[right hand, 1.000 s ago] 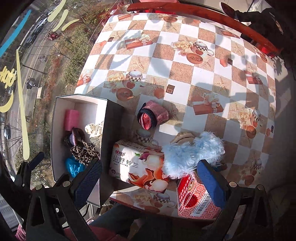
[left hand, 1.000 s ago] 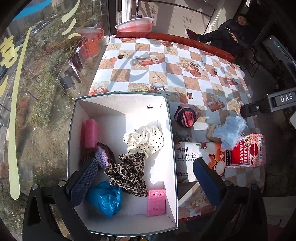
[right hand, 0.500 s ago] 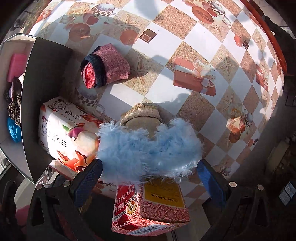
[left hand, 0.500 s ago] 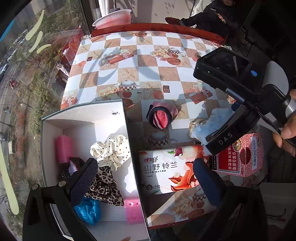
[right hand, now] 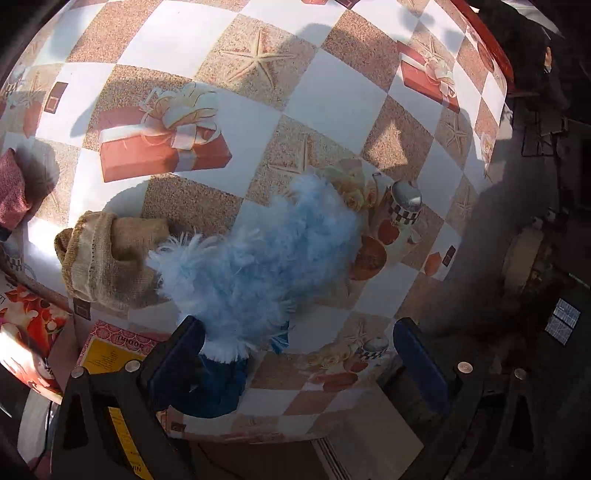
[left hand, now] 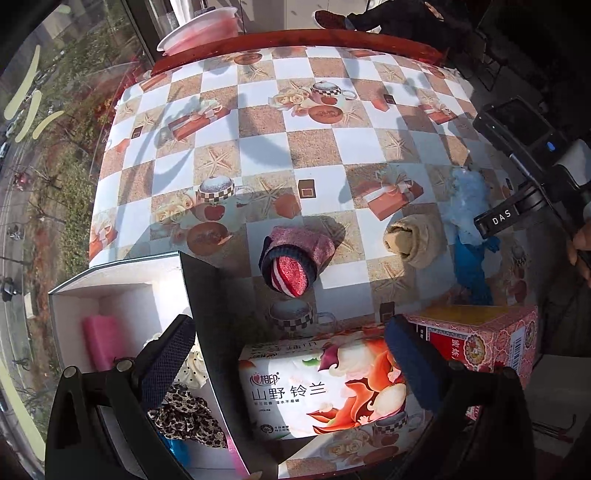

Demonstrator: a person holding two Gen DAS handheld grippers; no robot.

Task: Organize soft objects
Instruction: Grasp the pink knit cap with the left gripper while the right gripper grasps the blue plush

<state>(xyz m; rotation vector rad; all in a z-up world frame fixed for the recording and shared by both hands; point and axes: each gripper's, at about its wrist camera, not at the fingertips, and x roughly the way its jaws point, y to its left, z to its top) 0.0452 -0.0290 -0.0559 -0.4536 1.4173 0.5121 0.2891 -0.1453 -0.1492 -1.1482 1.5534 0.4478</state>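
A fluffy light-blue soft thing point(right hand: 266, 254) lies on the checkered table just ahead of my open right gripper point(right hand: 295, 354); its near end touches the left finger point(right hand: 177, 354). It also shows in the left wrist view point(left hand: 463, 206). A tan rolled sock point(right hand: 103, 262) lies beside it on the left, also in the left wrist view point(left hand: 413, 236). A pink and red rolled sock point(left hand: 291, 258) lies mid-table. My left gripper point(left hand: 288, 365) is open and empty above the tissue pack point(left hand: 317, 387). The white box point(left hand: 125, 295) at the left holds scrunchies and pink pieces.
A red carton point(left hand: 476, 339) stands beside the tissue pack at the table's near edge. A pink basin point(left hand: 199, 29) stands past the far edge. A person sits beyond the far right corner. A window runs along the left.
My left gripper has moved right, from over the box to over the tissue pack. My right gripper has come down close to the blue fluffy thing, which now fills its view.
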